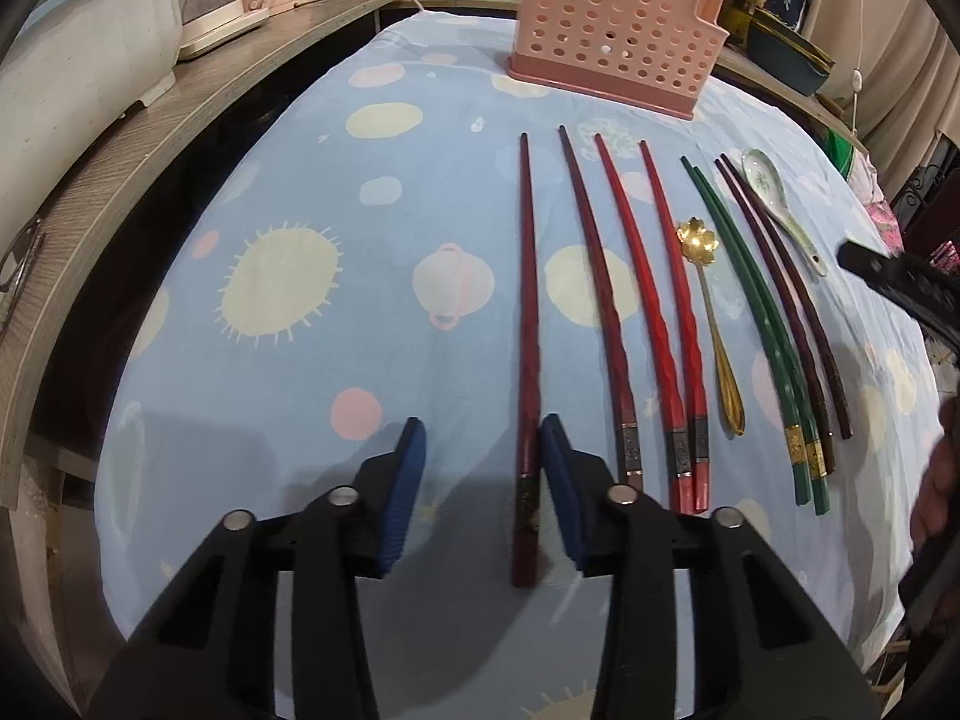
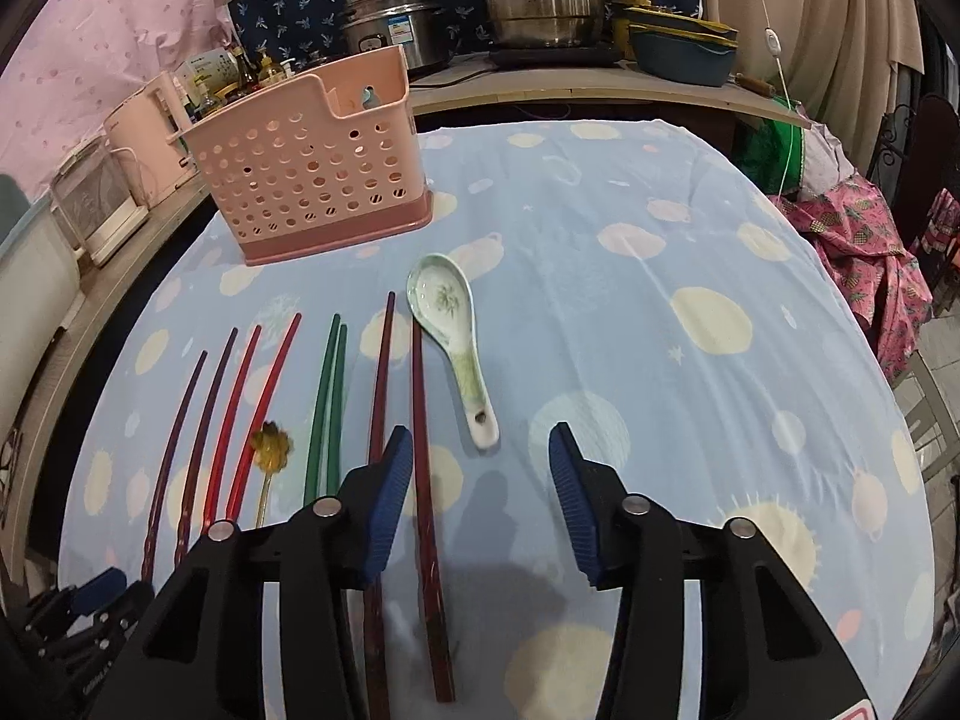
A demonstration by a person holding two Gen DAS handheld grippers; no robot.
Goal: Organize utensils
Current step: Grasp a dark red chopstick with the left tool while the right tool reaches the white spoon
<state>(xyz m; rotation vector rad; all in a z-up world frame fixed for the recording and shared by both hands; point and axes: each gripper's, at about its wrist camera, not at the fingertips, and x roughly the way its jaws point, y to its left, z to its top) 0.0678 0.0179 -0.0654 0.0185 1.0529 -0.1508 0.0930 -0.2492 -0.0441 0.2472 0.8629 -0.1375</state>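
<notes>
Left wrist view: a dark red chopstick (image 1: 527, 348) lies lengthwise near the table's (image 1: 312, 180) front edge, between the spread, released fingers of the left gripper (image 1: 483, 438). Right wrist view: the right gripper (image 2: 480, 450) hovers low, fingers apart, over a dark red chopstick (image 2: 423, 450); a ceramic spoon (image 2: 447, 324) lies just beyond, before the pink basket (image 2: 312, 168).

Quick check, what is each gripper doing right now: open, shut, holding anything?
Left gripper: open, holding nothing, with a dark red chopstick lying between its fingers.
Right gripper: open, holding nothing, with a dark maroon chopstick between its fingers.
</notes>
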